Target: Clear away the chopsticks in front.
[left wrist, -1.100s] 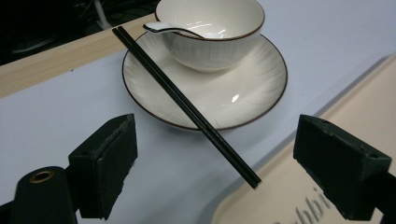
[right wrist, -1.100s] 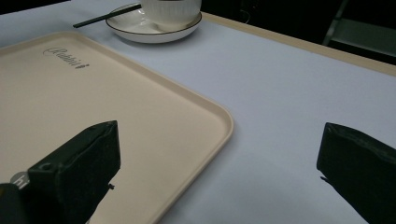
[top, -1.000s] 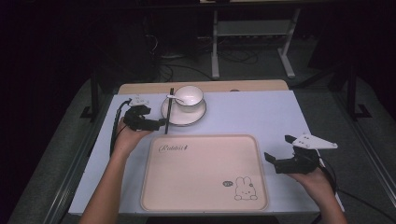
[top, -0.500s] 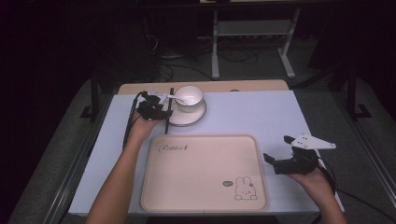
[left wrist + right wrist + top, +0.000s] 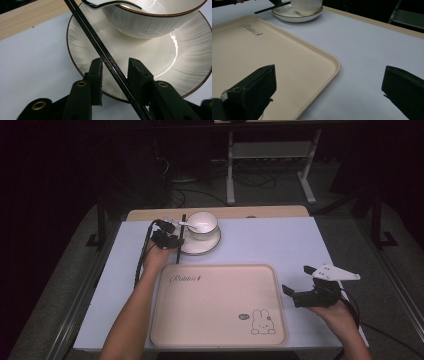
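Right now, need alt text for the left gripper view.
The left hand-held gripper straddles black chopsticks that lie slanted across the rim of a white plate; its jaws have just been closing, one pad still apart from the sticks. A white bowl with a spoon sits on the plate.

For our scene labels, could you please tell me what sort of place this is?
Probably a lab recording setup, not a dining room: a covered table with a bowl and tray, metal stand legs and floor cables behind in darkness.
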The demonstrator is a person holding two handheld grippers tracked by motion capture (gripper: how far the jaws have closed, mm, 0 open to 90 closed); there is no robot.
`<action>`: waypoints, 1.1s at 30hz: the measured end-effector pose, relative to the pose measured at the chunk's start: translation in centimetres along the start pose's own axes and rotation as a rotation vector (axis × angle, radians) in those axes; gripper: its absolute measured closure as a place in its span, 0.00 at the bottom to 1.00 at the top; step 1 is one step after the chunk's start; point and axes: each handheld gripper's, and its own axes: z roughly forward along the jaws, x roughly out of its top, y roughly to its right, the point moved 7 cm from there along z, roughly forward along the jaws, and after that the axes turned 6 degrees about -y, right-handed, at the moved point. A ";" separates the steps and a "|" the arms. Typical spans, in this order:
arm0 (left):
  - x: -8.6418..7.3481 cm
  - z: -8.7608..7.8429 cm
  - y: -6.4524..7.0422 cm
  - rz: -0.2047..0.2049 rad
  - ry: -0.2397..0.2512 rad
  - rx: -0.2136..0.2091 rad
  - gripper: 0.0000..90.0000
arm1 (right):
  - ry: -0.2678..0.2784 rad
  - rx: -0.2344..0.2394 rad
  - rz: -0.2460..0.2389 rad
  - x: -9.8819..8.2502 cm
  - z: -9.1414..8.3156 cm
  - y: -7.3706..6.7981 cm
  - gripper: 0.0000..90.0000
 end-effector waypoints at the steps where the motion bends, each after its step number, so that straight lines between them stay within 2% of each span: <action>1: 0.0 0.1 0.0 -0.004 0.000 -0.003 0.74 | -0.002 0.001 0.000 0.0 0.0 0.0 0.00; 7: 0.0 0.6 -0.1 -0.014 -0.006 0.002 0.77 | 0.001 0.003 0.003 0.0 0.0 0.0 0.00; 9: 0.1 0.7 -0.1 -0.021 0.002 0.009 0.81 | 0.002 0.005 0.003 0.0 -0.1 0.0 0.00; 19: 1.0 1.3 -0.2 -0.023 0.005 0.040 0.87 | 0.003 0.017 0.005 -0.1 -0.1 -0.1 0.00; 22: 1.3 1.6 -0.5 -0.030 0.004 0.053 0.88 | 0.004 0.019 0.008 0.0 -0.1 -0.1 0.00; 27: 1.6 1.7 -0.9 -0.018 -0.014 0.075 0.89 | -0.001 0.020 0.005 -0.1 -0.1 -0.1 0.00; 33: 2.0 2.0 -1.5 -0.024 -0.018 0.082 0.89 | 0.000 0.022 0.004 -0.1 0.0 -0.1 0.00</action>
